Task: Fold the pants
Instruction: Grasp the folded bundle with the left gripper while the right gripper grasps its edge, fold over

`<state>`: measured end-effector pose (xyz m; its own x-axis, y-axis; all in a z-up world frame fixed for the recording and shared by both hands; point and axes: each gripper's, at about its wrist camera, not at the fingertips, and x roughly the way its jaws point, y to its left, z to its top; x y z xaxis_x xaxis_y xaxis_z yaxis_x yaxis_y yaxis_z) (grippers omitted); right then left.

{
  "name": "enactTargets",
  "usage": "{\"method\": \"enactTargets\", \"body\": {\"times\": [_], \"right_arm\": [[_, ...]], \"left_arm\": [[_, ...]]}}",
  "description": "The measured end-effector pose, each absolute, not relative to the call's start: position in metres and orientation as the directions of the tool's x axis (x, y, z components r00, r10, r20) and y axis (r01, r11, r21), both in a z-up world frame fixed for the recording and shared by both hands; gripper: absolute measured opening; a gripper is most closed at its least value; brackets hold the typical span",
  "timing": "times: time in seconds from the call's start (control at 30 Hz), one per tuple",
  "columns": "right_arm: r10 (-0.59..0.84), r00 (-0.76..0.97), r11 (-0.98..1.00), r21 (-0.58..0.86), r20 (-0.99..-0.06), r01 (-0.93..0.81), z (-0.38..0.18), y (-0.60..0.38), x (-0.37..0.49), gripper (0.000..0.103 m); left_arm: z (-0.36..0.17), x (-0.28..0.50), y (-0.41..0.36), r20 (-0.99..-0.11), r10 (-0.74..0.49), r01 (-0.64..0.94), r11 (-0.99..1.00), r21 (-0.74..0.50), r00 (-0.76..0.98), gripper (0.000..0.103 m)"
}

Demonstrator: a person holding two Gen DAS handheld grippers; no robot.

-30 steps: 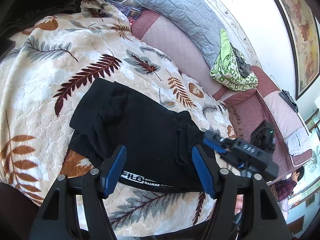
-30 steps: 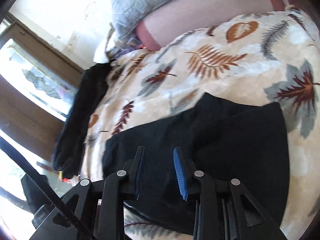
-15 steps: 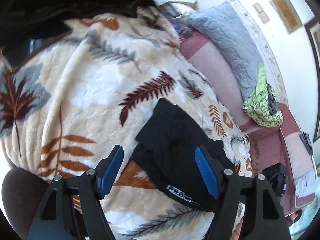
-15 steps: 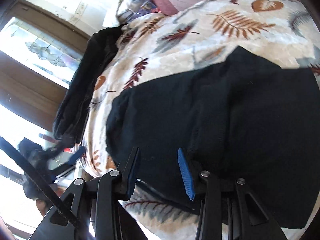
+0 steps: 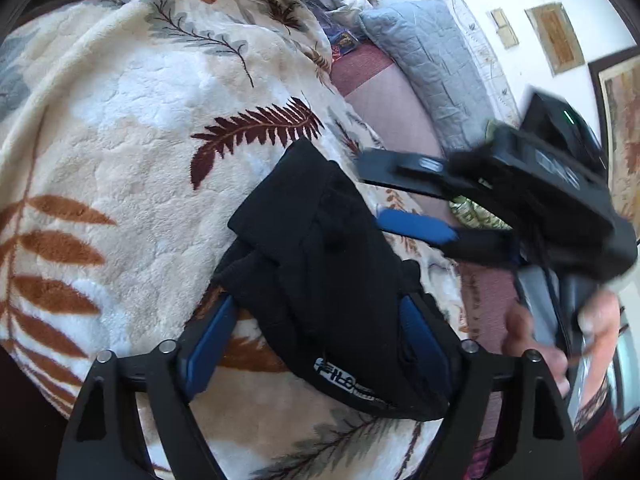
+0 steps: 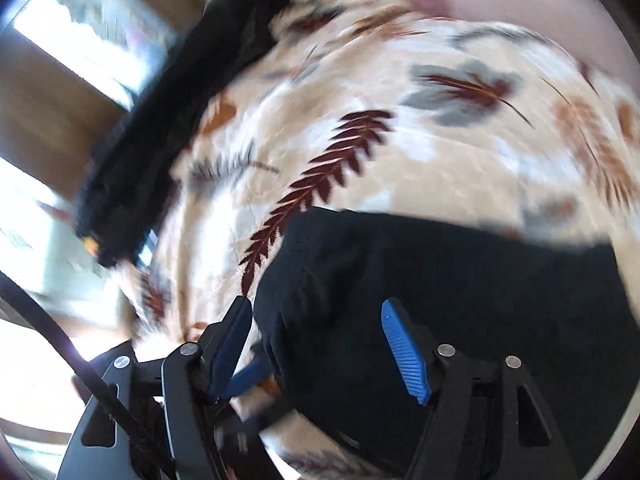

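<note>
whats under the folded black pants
The black pants lie on a cream fleece blanket with a leaf print, which shows all around them. The part of the blanket directly beneath is covered, so anything hidden there cannot be seen.

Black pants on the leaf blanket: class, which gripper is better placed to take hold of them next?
Probably left. The left gripper straddles the pants near the waistband; the right gripper hangs beside them.

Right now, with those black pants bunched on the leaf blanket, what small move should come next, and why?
Probably close the left gripper on the waistband end: its jaws have just been opening and straddle the folded black pants, pads not yet pressing, with the right gripper open above the far edge.
</note>
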<state>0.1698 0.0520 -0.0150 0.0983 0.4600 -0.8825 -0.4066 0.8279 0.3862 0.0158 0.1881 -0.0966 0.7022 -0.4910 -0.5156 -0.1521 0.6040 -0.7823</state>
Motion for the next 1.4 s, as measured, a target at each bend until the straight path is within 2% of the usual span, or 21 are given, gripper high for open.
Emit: {"method": "enactTargets", "body": {"times": [0.13,0.2,0.3,0.33,0.37,0.4,0.43,0.47,0.5,0.57,0.6,0.8,1.07,1.27,1.4], "right_arm": [[0.257,0.006,0.844,0.222,-0.966,-0.489,-0.039,0.115,0.187,0.075],[0.148,-0.038,0.852,0.147,-0.988,-0.503,-0.055,0.138,0.194,0.084],[-0.022,-0.106,0.823,0.042,-0.994,-0.566,-0.074,0.168,0.199,0.092],[-0.061,-0.117,0.812,0.019,-0.991,-0.583,-0.078,0.174,0.199,0.092],[-0.087,-0.124,0.799,0.005,-0.988,-0.601,-0.081,0.178,0.199,0.090],[-0.118,-0.119,0.782,-0.018,-0.986,-0.623,-0.082,0.180,0.198,0.078],[-0.154,-0.088,0.767,-0.063,-0.984,-0.639,-0.082,0.180,0.198,0.070],[-0.167,-0.060,0.763,-0.090,-0.984,-0.640,-0.080,0.177,0.197,0.055],[-0.165,-0.042,0.763,-0.101,-0.985,-0.638,-0.077,0.174,0.197,0.040],[-0.145,-0.001,0.761,-0.111,-0.989,-0.639,-0.068,0.161,0.194,0.025],[-0.113,0.008,0.771,-0.093,-0.994,-0.630,-0.061,0.151,0.191,0.021],[0.125,0.061,0.839,0.072,-0.990,-0.540,-0.014,0.079,0.183,0.018],[0.390,0.177,0.867,0.296,-0.904,-0.400,0.042,-0.026,0.173,0.018],[0.501,0.261,0.860,0.440,-0.825,-0.259,0.037,-0.126,0.157,0.018],[0.551,0.314,0.833,0.533,-0.773,-0.151,0.010,-0.194,0.149,0.018]], "left_arm": [[-0.099,0.017,0.191,-0.499,-0.487,-0.172,0.570,-0.803,0.717,0.084],[-0.099,0.016,0.191,-0.492,-0.473,-0.181,0.561,-0.808,0.731,0.085],[-0.097,0.018,0.187,-0.509,-0.465,-0.179,0.587,-0.790,0.724,0.084],[-0.096,0.018,0.185,-0.523,-0.451,-0.189,0.599,-0.778,0.723,0.076],[-0.096,0.020,0.184,-0.542,-0.440,-0.200,0.614,-0.764,0.716,0.052],[-0.097,0.024,0.182,-0.564,-0.448,-0.202,0.630,-0.750,0.694,0.034],[-0.101,0.028,0.182,-0.573,-0.472,-0.206,0.624,-0.754,0.670,0.019],[-0.104,0.028,0.185,-0.566,-0.489,-0.217,0.598,-0.771,0.664,0.019],[-0.105,0.027,0.187,-0.549,-0.505,-0.220,0.570,-0.791,0.666,0.019],[-0.098,0.026,0.184,-0.553,-0.498,-0.209,0.587,-0.782,0.668,0.019],[-0.091,0.025,0.181,-0.557,-0.487,-0.199,0.606,-0.770,0.672,0.019],[-0.045,0.016,0.152,-0.546,-0.479,-0.105,0.679,-0.726,0.687,0.019],[0.009,0.033,0.070,-0.569,-0.515,0.074,0.780,-0.622,0.641,0.019],[0.019,0.044,-0.001,-0.613,-0.556,0.198,0.810,-0.552,0.561,0.019],[0.011,0.048,-0.045,-0.646,-0.587,0.277,0.806,-0.524,0.487,0.019]]}}
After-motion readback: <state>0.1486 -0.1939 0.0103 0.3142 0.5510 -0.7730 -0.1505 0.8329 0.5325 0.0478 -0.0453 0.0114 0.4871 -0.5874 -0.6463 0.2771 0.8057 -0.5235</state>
